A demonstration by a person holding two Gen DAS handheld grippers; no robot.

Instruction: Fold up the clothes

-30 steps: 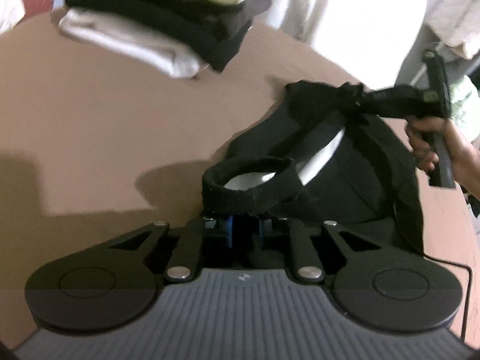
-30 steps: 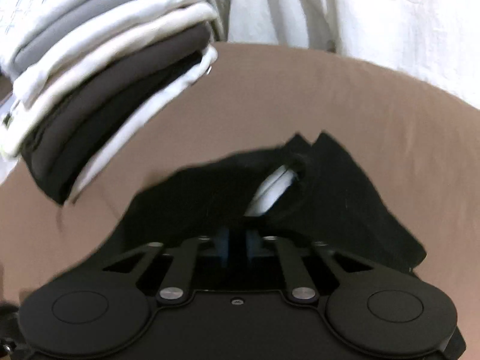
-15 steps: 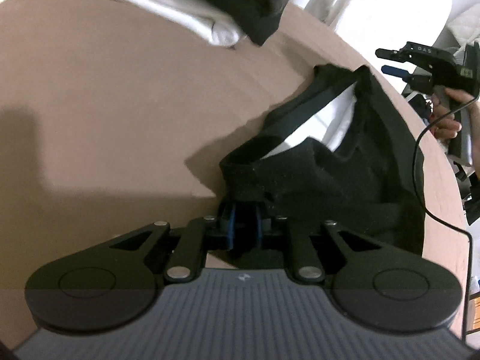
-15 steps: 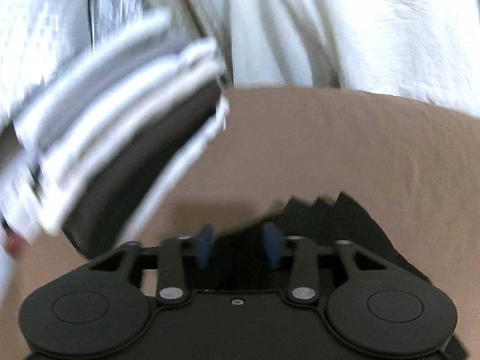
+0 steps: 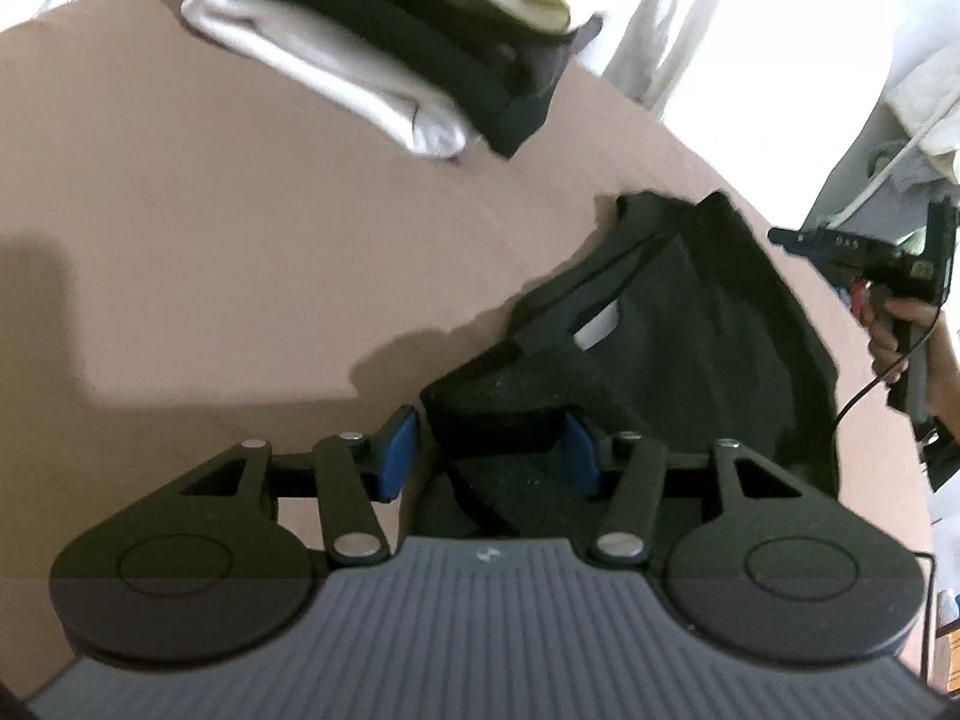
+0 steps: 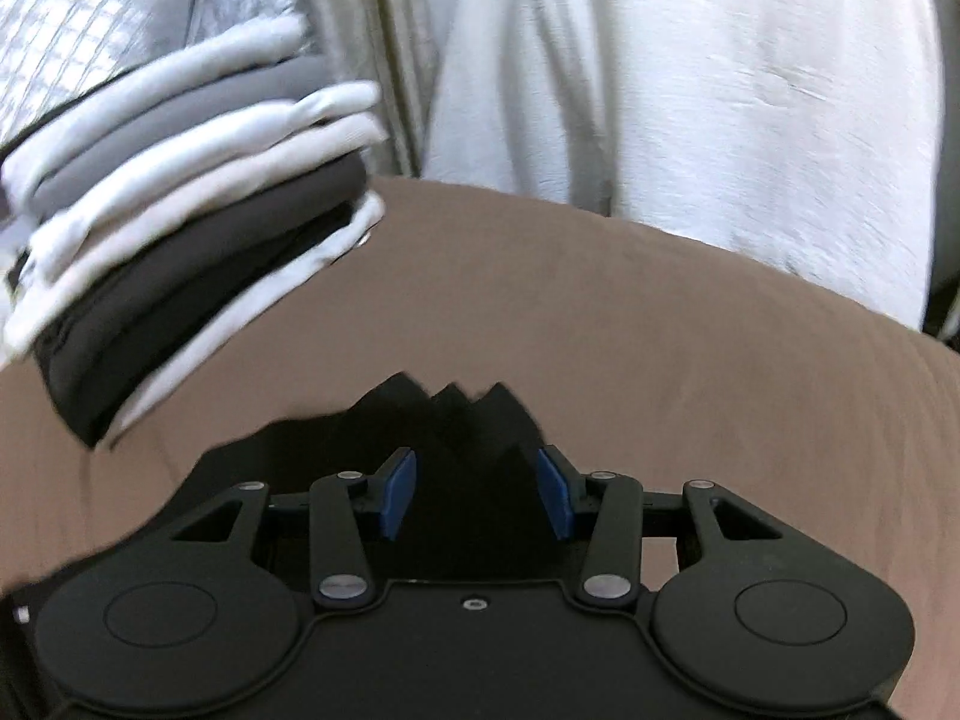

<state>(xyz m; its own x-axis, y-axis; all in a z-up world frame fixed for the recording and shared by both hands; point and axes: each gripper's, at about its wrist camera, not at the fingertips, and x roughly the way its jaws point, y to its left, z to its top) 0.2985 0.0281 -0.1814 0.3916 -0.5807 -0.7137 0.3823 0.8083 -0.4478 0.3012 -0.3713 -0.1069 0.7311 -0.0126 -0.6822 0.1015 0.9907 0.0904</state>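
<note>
Both tools stand spread wide, gripping nothing. The left gripper has a bunched fold of the black garment lying loose between its blue pads; the right gripper hangs just above the same cloth. A stack of folded clothes sits ahead on the brown table. Whichever fold comes next, pinch edges rather than bulk and keep layers square. Small white lettering on the right tool is too blurred to read.

The right gripper has its jaws spread apart, its blue pads on either side of a crumpled black garment lying on the brown table surface. A blurred stack of folded white, grey and black clothes sits beyond the garment to the left. Pale hanging fabric lies beyond the garment, past the far table edge.
</note>
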